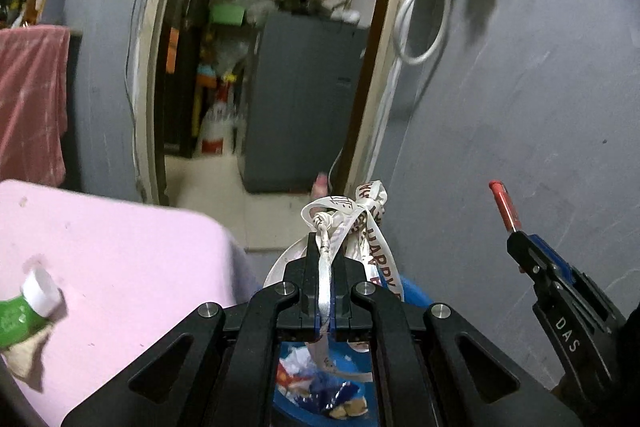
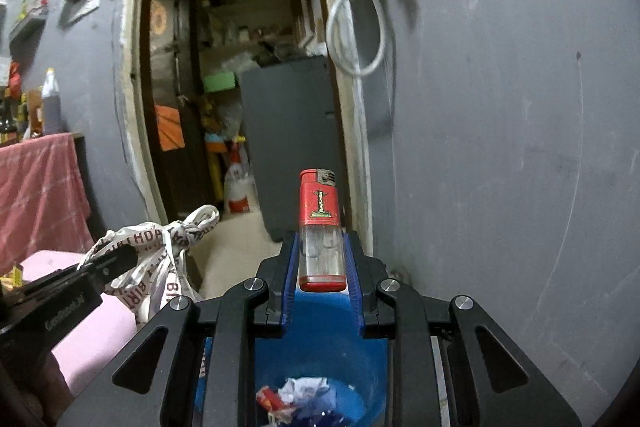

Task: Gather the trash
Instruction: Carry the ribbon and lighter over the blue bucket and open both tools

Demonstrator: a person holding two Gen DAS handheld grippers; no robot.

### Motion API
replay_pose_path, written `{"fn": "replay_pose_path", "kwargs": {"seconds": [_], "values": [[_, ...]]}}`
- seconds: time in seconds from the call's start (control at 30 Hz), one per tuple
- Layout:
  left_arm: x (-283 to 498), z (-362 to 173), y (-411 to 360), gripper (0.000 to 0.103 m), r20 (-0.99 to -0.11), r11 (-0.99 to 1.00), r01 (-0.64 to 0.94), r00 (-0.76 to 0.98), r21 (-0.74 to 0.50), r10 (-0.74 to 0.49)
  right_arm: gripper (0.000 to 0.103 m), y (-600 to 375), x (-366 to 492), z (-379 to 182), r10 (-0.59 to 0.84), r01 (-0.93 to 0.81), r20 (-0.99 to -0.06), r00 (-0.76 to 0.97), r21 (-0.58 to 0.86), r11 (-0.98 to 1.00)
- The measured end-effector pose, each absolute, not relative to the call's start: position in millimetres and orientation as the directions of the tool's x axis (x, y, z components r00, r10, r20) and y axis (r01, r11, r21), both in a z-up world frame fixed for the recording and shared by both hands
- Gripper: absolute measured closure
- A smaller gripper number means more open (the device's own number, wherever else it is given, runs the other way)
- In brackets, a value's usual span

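Observation:
My left gripper [image 1: 325,247] is shut on a white birthday ribbon [image 1: 360,223], whose knotted loops stick out past the fingertips and trail down under the jaws. The same left gripper [image 2: 134,254] and ribbon [image 2: 160,247] show at the lower left of the right wrist view. A red and clear lighter [image 2: 321,231] stands upright between the blue pads of my right gripper [image 2: 322,243], which is shut on it. From the left wrist view, the right gripper [image 1: 516,239] and lighter [image 1: 505,205] appear at the right. A blue bin [image 2: 320,339] with crumpled trash [image 2: 304,397] sits directly below both grippers.
A pink-covered surface [image 1: 112,267] lies to the left with a green tube [image 1: 24,311] on it. The grey wall [image 2: 500,147] is close on the right, with a white cable [image 2: 356,27] hanging on it. A doorway [image 1: 260,67] opens ahead to a cluttered room with a grey cabinet [image 1: 300,99].

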State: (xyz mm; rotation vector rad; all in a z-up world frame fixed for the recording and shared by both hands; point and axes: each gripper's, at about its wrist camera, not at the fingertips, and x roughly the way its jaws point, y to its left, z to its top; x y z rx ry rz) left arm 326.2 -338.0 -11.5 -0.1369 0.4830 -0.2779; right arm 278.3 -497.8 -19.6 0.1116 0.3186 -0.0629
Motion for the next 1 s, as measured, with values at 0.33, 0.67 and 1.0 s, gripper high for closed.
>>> {"fn": "replay_pose_path", "kwargs": {"seconds": [0.33,0.67,1.0], "values": [[350,-39,-357,0.102,-0.579,0.969,0.205,0.777,-0.137,-0.246,0.082,-498,303,-54,0.019,0.041,-0.441,0.897,0.128,0.991],[350,-48,-352,0.068,-0.616,0.963,0.206,0.740,-0.173,-0.269,0.069,-501,307,-56,0.035,0.036,-0.478,0.878,0.139,0.990],[335,-12,-313,0.046,-0.518,0.954,0.169,0.809,-0.248,-0.278,0.050,-501,283,-10,-0.025,0.079,-0.350,0.937,0.139,0.987]]}}
